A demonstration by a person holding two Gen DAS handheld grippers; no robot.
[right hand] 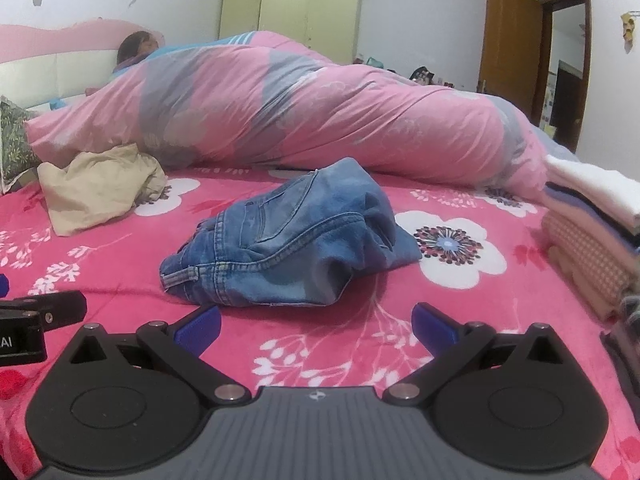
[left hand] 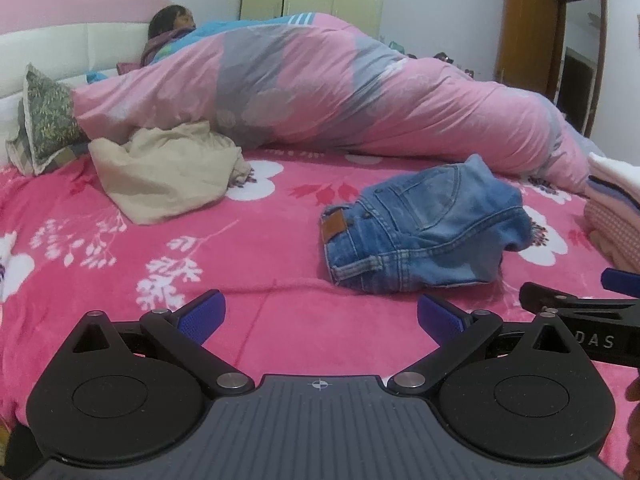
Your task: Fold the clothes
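Bed (right hand: 120, 248) with pink flowered cover carries all. Crumpled jeans (right hand: 280, 248) lie mid-bed, long axis roughly left-right, waistband end to left. Right hand-held gripper (right hand: 316, 328) faces them straight ahead, near; left hand-held gripper (left hand: 320, 316) has jeans (left hand: 416, 232) ahead and rightward. Right appears nearer. Both spread wide, empty. Beige garment (left hand: 168, 172) far left.

Jeans (right hand: 288, 240) on bed (right hand: 120, 280), before quilt (right hand: 320, 112)

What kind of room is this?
Most likely a bedroom in a home. There is a bed with a pink flowered cover, a person lying under a pink quilt, and a wardrobe by the far wall.
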